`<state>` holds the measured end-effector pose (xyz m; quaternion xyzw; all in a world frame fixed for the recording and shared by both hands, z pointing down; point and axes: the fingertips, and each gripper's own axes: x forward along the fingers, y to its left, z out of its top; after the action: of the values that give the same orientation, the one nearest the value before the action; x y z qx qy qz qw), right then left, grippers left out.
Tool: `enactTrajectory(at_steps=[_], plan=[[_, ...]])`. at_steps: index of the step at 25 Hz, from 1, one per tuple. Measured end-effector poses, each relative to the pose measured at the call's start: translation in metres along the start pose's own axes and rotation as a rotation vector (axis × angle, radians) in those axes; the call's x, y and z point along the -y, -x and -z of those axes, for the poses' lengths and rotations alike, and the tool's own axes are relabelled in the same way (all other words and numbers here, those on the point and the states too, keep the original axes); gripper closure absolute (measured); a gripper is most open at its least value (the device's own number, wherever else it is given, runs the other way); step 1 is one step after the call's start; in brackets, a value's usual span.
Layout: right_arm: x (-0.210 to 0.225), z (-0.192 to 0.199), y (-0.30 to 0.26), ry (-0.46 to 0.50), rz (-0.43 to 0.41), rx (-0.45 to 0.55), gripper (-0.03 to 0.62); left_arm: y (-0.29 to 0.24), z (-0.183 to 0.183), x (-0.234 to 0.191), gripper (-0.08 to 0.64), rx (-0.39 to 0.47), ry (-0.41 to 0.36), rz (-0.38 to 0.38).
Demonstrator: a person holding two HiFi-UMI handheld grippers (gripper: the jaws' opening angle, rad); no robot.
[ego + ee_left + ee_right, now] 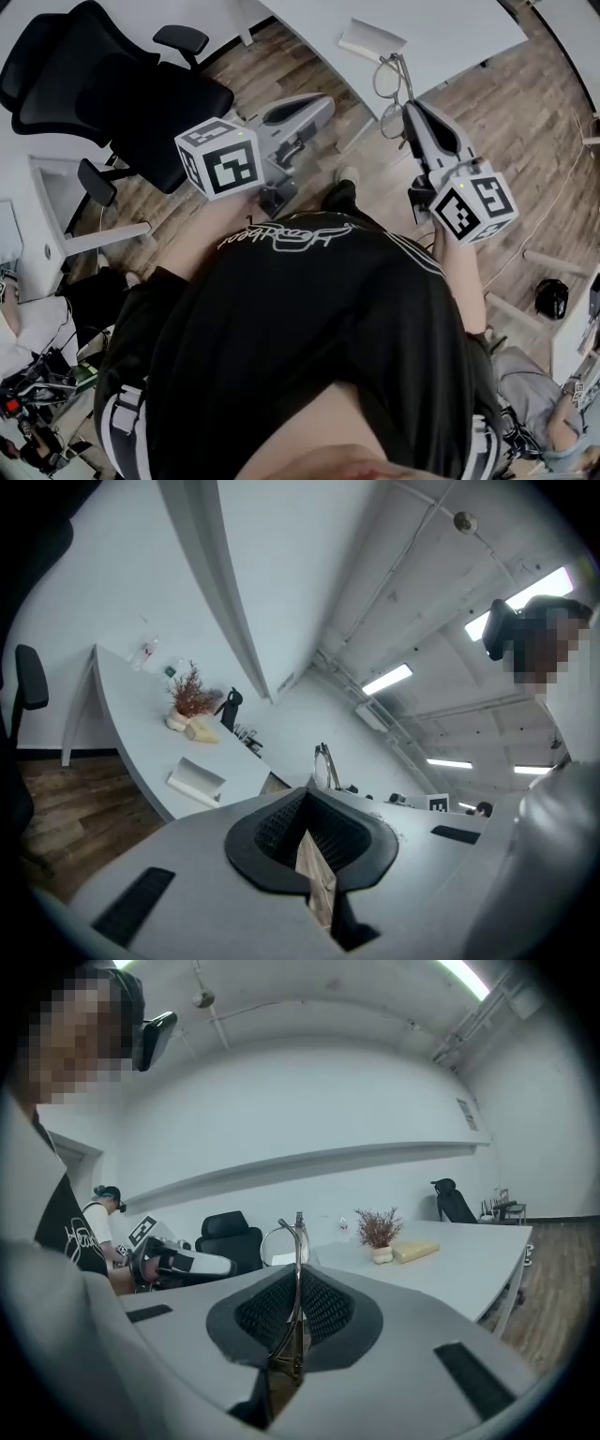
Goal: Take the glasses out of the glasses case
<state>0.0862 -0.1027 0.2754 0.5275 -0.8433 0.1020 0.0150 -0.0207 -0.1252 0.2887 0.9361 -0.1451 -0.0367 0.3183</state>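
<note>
Wood-plank flooring (527, 124) and a curved white table (450, 26) form the setting, with a black office chair (112, 86) at the left of the head view. Person's torso, in a black shirt (309, 319), fills the lower half of that view. Left gripper (322, 105), with its marker cube (217, 157), is held above the floor short of the table edge; in the left gripper view its jaws (307, 803) are drawn together at the tips with nothing between them, and only a sliver of floor shows through the gap behind. Right gripper (411, 106), with its own marker cube (473, 206), is clamped on the glasses (388, 78). In the right gripper view the thin metal frame (298, 1251) stands upright between the closed pads (323, 1312) and one round lens rises above the jaw tips. In the head view the glasses hang in the air at the near edge of the table, clear of its top. Glasses case (372, 39), white, lies on the table apart from the glasses, beyond them; it also appears in the left gripper view (195, 782) near the table edge. Farther along the table stand a dried plant in a small pot (377, 1232) and a pale yellow block (415, 1251). A second person (101, 1218) is visible at the far left of the right gripper view.
</note>
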Motion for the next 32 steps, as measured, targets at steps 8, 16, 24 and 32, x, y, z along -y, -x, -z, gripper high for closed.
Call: enactTrajectory(at_steps=[8, 16, 24, 32], plan=[[-0.030, -0.006, 0.036, -0.057, 0.007, 0.045, 0.574, 0.013, 0.003, 0.040, 0.554, -0.012, -0.052, 0.047], [-0.039, -0.018, 0.060, -0.063, -0.007, 0.058, 0.574, 0.018, 0.002, 0.068, 0.554, -0.009, -0.108, 0.041], [-0.033, -0.012, 0.122, -0.102, -0.005, 0.063, 0.574, -0.006, 0.042, 0.114, 0.554, -0.050, -0.089, 0.071], [-0.022, 0.005, 0.186, -0.120, -0.018, 0.082, 0.573, -0.032, 0.090, 0.160, 0.554, -0.079, -0.106, 0.088]])
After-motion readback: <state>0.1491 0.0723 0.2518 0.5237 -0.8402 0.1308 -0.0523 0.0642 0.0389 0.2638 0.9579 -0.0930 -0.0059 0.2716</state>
